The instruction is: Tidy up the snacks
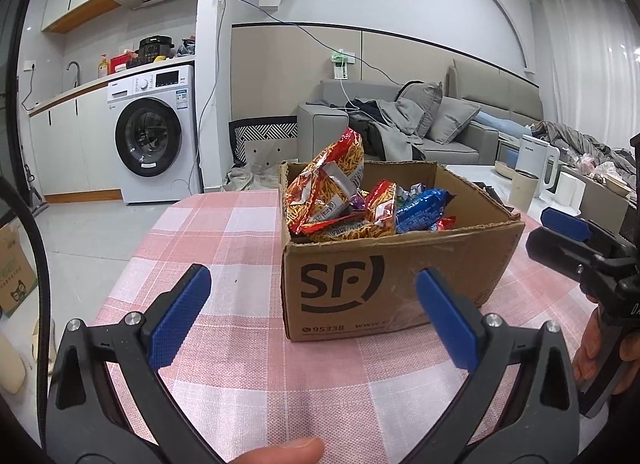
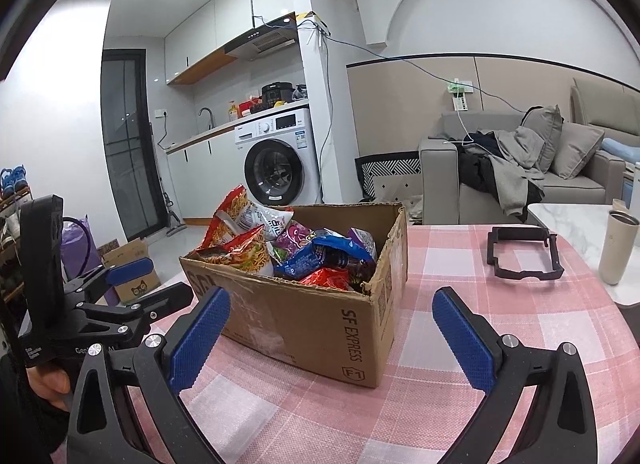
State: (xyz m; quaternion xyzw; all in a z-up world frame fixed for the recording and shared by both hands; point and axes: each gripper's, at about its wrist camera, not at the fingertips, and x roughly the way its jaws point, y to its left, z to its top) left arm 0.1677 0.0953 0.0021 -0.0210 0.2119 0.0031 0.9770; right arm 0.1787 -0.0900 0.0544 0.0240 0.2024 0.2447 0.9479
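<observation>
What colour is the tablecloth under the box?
Pink and white checks. The tablecloth shows best in the left wrist view, spread under the box.

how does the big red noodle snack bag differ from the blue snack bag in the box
The red noodle snack bag stands tall, poking above the cardboard box rim; the blue snack bag lies low, at about rim height. The red one looks bigger and sits at the box's washing-machine end; the blue one sits nearer the middle. The red one shows printed noodle sticks, the blue one white lettering. Both are crinkly foil packs inside the same box, untouched by either set of tongs.
</observation>
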